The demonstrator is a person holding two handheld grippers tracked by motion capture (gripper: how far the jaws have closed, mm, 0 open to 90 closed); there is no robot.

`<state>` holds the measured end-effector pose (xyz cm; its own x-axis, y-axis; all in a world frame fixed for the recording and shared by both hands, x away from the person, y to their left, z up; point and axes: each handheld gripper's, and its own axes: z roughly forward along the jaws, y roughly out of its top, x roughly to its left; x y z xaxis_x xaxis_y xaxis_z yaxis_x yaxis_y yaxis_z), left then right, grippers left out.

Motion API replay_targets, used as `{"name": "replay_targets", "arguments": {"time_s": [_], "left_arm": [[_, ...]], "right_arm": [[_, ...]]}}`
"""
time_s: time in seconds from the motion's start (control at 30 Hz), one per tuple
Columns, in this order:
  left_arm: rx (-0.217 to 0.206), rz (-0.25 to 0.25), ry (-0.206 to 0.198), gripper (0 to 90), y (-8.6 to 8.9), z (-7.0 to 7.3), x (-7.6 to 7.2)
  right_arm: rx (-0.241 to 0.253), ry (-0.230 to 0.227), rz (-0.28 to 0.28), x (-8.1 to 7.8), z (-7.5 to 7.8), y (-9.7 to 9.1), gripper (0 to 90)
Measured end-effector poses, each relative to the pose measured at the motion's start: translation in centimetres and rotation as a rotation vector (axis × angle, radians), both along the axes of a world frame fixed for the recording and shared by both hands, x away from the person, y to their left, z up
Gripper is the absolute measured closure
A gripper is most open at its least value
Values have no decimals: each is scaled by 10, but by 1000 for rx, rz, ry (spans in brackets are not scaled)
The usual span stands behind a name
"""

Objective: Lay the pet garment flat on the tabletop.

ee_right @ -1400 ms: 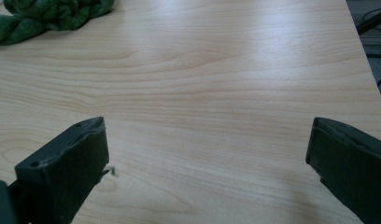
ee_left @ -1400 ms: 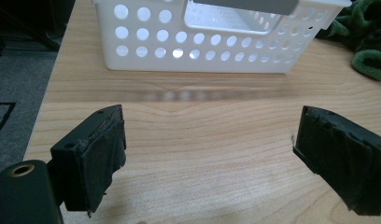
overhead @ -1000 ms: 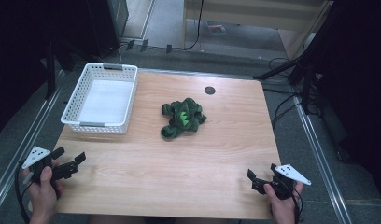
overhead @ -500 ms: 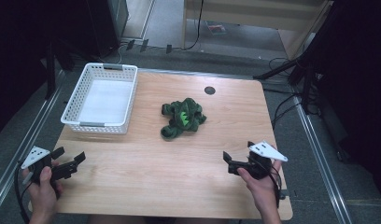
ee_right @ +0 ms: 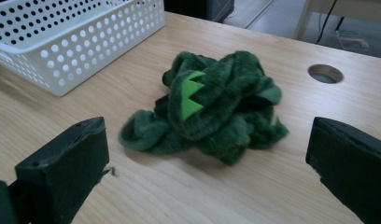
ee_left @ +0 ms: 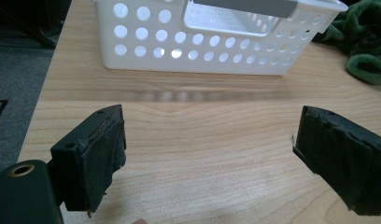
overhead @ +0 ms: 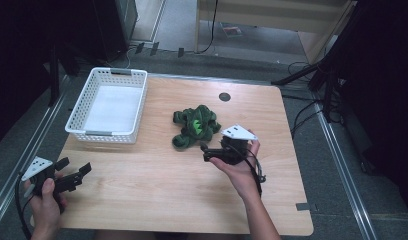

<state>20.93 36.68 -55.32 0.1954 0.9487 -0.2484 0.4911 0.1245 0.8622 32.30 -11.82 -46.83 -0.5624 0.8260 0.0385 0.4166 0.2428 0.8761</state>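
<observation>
Green plush toy (overhead: 194,127) lies crumpled mid-counter (overhead: 157,200), lighter green spikes on top; head and limbs hard to make out in the folds. Right gripper (overhead: 208,152) sits just beside it on the near side, fingers spread wide, nothing between them, toy framed in the gap w/o touching. White perforated basket (overhead: 107,106) left of toy, well apart from it, inside looks bare. Left gripper (overhead: 74,172) at the near-left counter corner, fingers also apart, holding nothing, pointing toward basket. Round hole (overhead: 224,96) in counter beyond toy.
</observation>
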Motion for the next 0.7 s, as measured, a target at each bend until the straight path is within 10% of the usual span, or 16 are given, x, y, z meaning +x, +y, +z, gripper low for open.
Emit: {"name": "replay_targets", "arguments": {"time_s": [0.43, 0.7], "left_arm": [[-4, 0, 1, 87, 0, 0, 0], [-12, -3, 0, 87, 1, 0, 0]], "right_arm": [[-76, 51, 33, 55, -26, 69, 52], [-195, 132, -15, 80, -68, 83, 135]]}}
